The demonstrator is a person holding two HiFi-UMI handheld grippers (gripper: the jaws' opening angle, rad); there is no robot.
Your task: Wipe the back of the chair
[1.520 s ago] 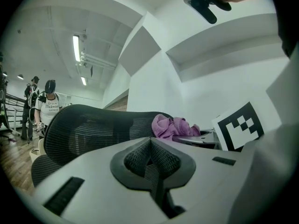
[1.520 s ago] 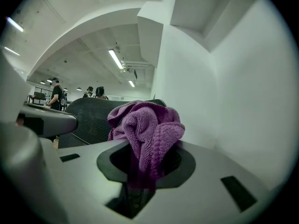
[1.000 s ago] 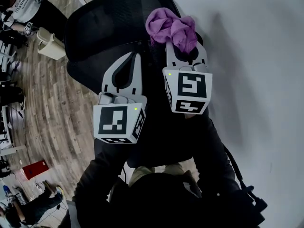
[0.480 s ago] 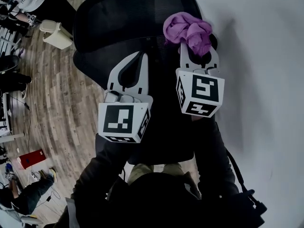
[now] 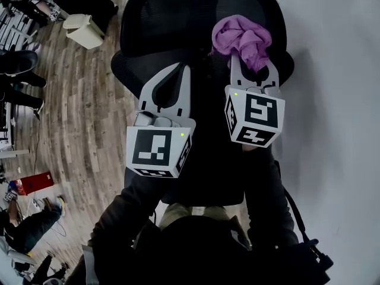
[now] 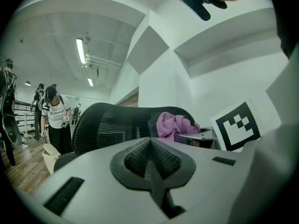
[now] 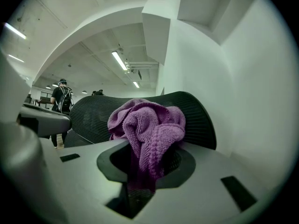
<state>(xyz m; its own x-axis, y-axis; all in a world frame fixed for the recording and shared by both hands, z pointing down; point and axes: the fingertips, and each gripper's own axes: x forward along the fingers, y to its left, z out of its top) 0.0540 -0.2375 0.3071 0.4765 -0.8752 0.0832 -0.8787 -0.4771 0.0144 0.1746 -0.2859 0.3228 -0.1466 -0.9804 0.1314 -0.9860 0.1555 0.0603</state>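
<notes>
Cloth [image 5: 242, 37] clamped in my right gripper [image 5: 252, 64] has slid inward from the chair back's [image 5: 172, 16] right edge onto its mesh, so wipe's under way; left gripper [image 5: 180, 70] closed, empty, below the back's middle.

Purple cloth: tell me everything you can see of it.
The purple cloth looks like a soft, knitted rag, bunched into a crumpled wad rather than spread flat. The right hand-held gripper is shut on its lower part. A tail hangs down between the jaws and the bulk bulges past the tips. It sits in front of the black mesh chair back, on the wall side. Whether it presses on the mesh cannot be told.
</notes>
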